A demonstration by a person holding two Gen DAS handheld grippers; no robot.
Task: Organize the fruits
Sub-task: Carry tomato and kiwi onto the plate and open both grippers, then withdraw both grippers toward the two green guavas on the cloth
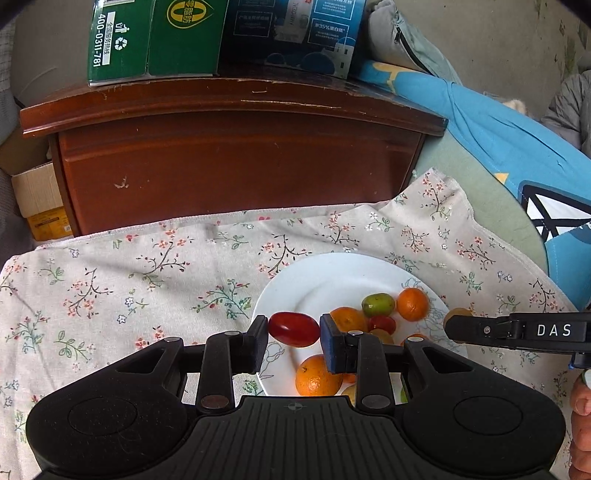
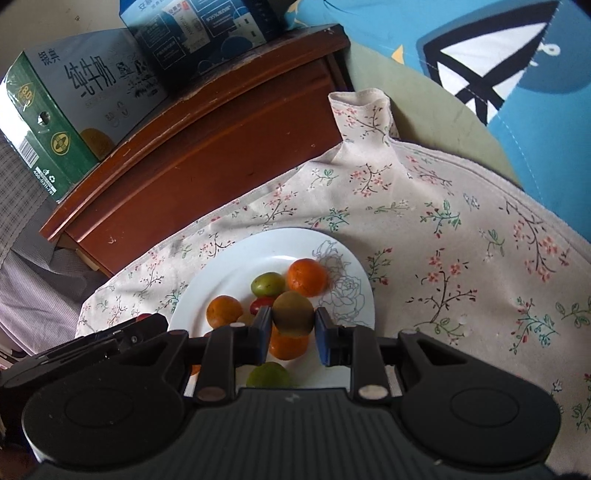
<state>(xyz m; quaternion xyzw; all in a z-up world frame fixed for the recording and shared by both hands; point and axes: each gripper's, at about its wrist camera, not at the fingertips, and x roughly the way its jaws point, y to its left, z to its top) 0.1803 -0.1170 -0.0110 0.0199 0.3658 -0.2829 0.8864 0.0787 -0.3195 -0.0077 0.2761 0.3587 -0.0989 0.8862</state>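
Note:
A white plate [image 1: 325, 275] with a drawn flower lies on the floral cloth and holds several small oranges [image 1: 412, 303], a green fruit [image 1: 377, 304] and a small red tomato [image 1: 382, 324]. My left gripper [image 1: 293, 329] is shut on a red oval tomato [image 1: 293, 328], held just above the plate's near left part. My right gripper [image 2: 291, 318] is shut on a brownish-green round fruit [image 2: 292, 314] over the plate [image 2: 236, 258], above an orange [image 2: 288, 347]. The right gripper's finger [image 1: 517, 329] shows at the plate's right side in the left wrist view.
A dark wooden cabinet [image 1: 229, 162] stands behind the cloth [image 1: 147, 280], with green [image 1: 155, 37] and blue [image 1: 295, 33] cartons on top. Blue patterned bedding [image 2: 498, 55] lies to the right. A cardboard box [image 1: 40, 199] sits at the left. A person's fingers [image 1: 581, 421] show at the right edge.

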